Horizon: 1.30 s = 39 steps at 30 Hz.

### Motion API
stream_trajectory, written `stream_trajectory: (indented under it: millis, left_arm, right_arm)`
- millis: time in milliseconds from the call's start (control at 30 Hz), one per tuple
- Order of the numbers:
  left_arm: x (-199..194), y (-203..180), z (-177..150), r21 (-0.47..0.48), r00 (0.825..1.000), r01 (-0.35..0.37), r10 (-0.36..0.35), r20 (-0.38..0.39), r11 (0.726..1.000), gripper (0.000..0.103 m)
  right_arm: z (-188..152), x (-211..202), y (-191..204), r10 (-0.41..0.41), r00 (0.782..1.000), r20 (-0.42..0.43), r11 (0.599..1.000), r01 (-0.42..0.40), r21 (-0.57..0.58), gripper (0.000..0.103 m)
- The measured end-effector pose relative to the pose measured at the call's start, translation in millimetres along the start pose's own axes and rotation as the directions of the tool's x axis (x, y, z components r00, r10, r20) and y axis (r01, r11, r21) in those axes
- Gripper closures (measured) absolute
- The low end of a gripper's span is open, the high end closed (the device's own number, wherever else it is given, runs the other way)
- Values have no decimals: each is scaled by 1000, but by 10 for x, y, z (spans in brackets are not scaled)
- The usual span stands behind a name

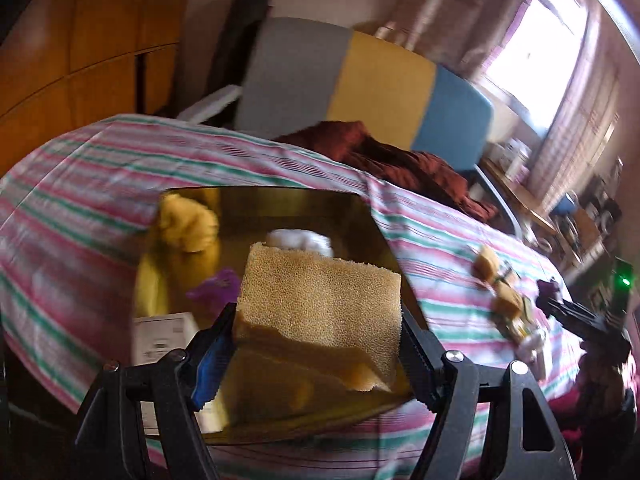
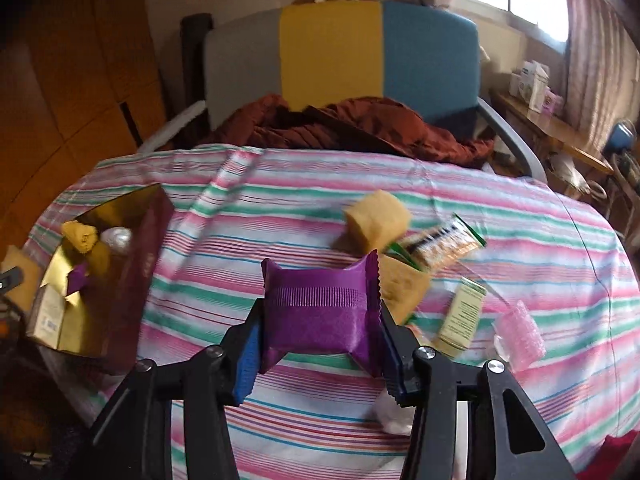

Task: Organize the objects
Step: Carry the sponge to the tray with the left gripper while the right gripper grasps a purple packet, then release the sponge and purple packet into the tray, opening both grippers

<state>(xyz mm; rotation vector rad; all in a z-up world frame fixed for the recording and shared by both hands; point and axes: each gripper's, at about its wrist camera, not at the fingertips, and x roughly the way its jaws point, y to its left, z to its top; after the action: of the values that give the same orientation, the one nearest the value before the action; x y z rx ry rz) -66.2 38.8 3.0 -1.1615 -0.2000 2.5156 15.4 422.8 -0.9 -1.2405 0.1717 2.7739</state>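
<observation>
- Nearest my left lens, my left gripper (image 1: 320,344) is clamped on a coarse tan sponge block (image 1: 324,292), one pad on each side of it, its broad face turned up toward me.
- Directly beyond and below that sponge sits the gold-lined box (image 1: 280,208), open-topped, already holding a yellow cloth lump (image 1: 188,224), something white (image 1: 300,240) and a purple wrapper (image 1: 216,288).
- So I judge the left hand is the nearer one to the box; the drop looks like a short move forward and down.
- My right gripper (image 2: 320,320) is closed on a purple packet (image 2: 320,312), its long axis running across the jaws, crimped ends sticking out.
- From the right view the box (image 2: 132,248) lies well off to the left, across the striped cloth (image 2: 280,200).
- Loose items remain to the right: a sponge piece (image 2: 378,216), a snack bar (image 2: 440,244), a small carton (image 2: 460,316).
</observation>
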Motion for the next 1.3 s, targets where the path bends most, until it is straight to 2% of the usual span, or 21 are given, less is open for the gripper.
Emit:
stream_trajectory:
  millis: [167, 300, 500, 567, 667, 700, 767, 867, 1033, 1200, 1300]
  left_arm:
    - [-50, 288, 82, -58, 999, -30, 32, 29, 998, 28]
    - [-41, 423, 233, -83, 998, -30, 34, 45, 996, 28]
    - [49, 415, 526, -57, 996, -23, 28, 83, 998, 26]
    - [124, 372, 634, -33, 996, -32, 34, 77, 999, 20]
    - [163, 356, 742, -42, 992, -49, 54, 116, 998, 14]
    - [185, 357, 762, -38, 992, -53, 57, 116, 998, 12]
    - [230, 380, 764, -40, 993, -67, 71, 95, 997, 12]
    - [216, 420, 668, -56, 994, -62, 66, 81, 997, 12]
    - [106, 413, 379, -49, 991, -108, 112, 78, 993, 12]
    - [-24, 346, 135, -17, 979, -181, 181, 90, 983, 12]
    - [-133, 283, 29, 8, 967, -223, 220, 128, 975, 12]
  right_arm:
    - [150, -49, 653, 119, 993, 17, 989, -116, -96, 52]
    - [187, 54, 1247, 213, 977, -23, 962, -214, -170, 52]
    - [108, 294, 1963, 274, 956, -102, 925, -291, -243, 52]
    - [69, 386, 2111, 274, 953, -129, 922, -299, -246, 48]
    - [32, 433, 2213, 279, 950, -142, 921, -306, -242, 39]
    - [14, 438, 2244, 278, 950, -144, 921, -306, -239, 30]
    - [-19, 449, 2262, 287, 946, -154, 921, -316, -229, 20]
    - [-69, 436, 2276, 281, 946, -162, 923, -312, -226, 20]
    - [-124, 419, 2264, 271, 949, -161, 935, -300, -190, 14]
    - [-163, 333, 2261, 233, 967, -108, 954, -248, -169, 5]
    - [-177, 273, 2265, 203, 977, -68, 962, -212, -171, 3]
